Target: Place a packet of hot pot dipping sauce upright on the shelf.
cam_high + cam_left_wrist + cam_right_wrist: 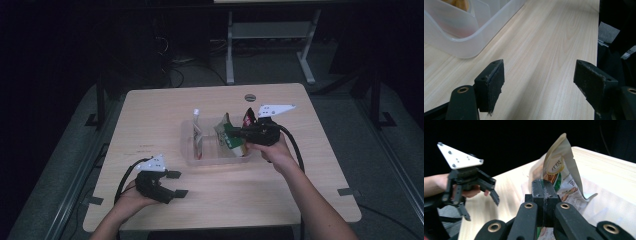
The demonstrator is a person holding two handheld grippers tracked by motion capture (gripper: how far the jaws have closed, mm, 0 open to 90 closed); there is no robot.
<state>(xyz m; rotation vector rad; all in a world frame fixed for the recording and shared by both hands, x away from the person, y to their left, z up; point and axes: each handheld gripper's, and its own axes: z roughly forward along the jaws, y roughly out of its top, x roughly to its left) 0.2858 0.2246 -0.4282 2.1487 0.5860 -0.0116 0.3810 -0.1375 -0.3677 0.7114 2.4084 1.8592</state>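
stage: mid-task | right gripper (239, 133) fingers pinching snack packet (560, 178) over clear bin (189, 148), frame centre | left gripper (175, 183) fingers spread, idle lower left | left: release packet into bin

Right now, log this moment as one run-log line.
left tongs: open, above table | right tongs: shut on snack packet | packet: over clear bin

White tube (196, 119) upright in bin's left part — wooden table (150, 120) beneath.
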